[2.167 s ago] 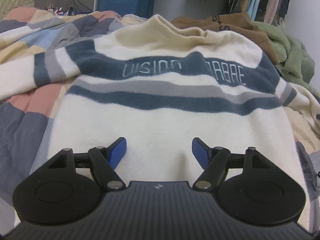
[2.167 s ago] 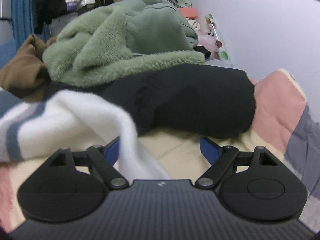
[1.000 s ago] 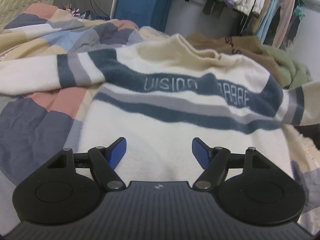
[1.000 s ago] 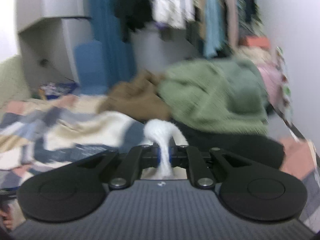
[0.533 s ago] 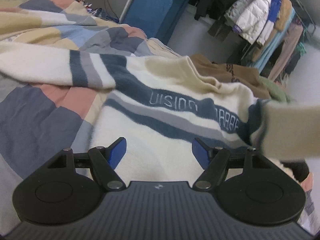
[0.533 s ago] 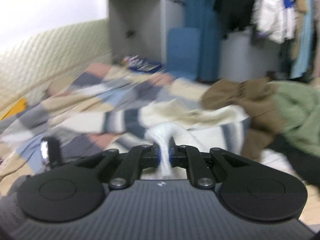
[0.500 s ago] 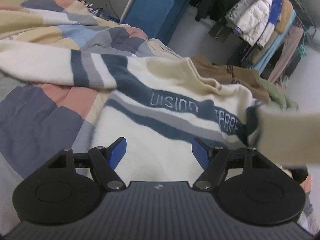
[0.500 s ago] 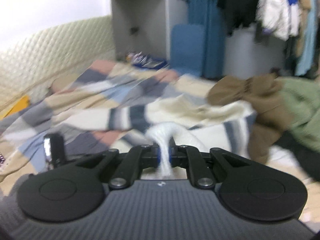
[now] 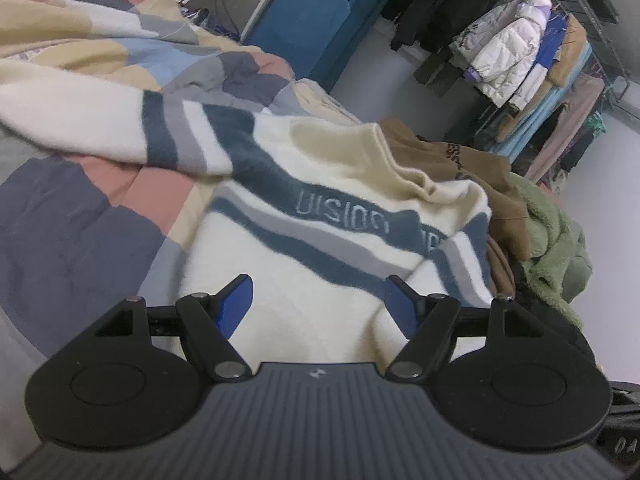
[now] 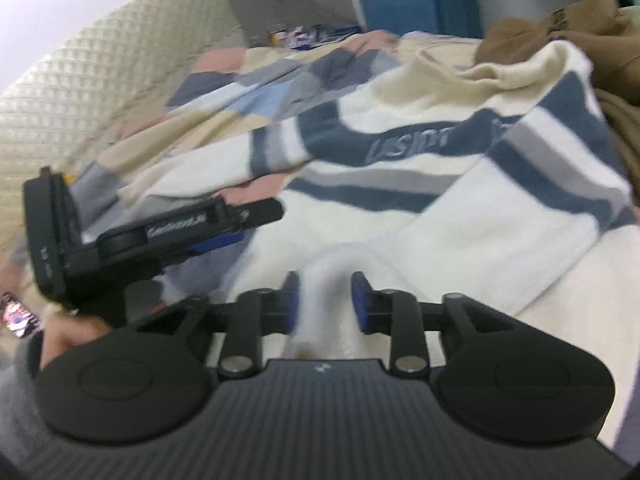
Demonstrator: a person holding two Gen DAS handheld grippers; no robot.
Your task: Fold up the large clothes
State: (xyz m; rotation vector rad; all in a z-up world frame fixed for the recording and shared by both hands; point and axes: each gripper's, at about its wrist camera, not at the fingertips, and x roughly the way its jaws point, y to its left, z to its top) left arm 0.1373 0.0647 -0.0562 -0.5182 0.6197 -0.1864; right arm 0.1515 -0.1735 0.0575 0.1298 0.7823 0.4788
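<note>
A cream sweater (image 9: 344,184) with blue and grey stripes lies face up on the bed. Its left sleeve (image 9: 80,120) stretches out to the left. The right sleeve (image 10: 520,220) is folded across the chest, and in the left wrist view its striped part (image 9: 460,264) covers the end of the lettering. My right gripper (image 10: 325,302) hangs low over the sweater's body with its jaws opening, the white sleeve end still standing between them. My left gripper (image 9: 318,292) hovers open over the lower body, holding nothing, and it also shows in the right wrist view (image 10: 224,224).
The patchwork quilt (image 9: 60,208) covers the bed. A brown garment (image 9: 460,160) and a green fleece (image 9: 552,248) are piled to the sweater's right. A clothes rack (image 9: 520,52) and a blue panel (image 9: 304,28) stand behind. A person's hand (image 10: 68,332) holds the left gripper.
My right gripper swung left and down, carrying the sleeve over the sweater's chest, and its jaws have parted from a tight grip. My left gripper shifted slightly and rolled.
</note>
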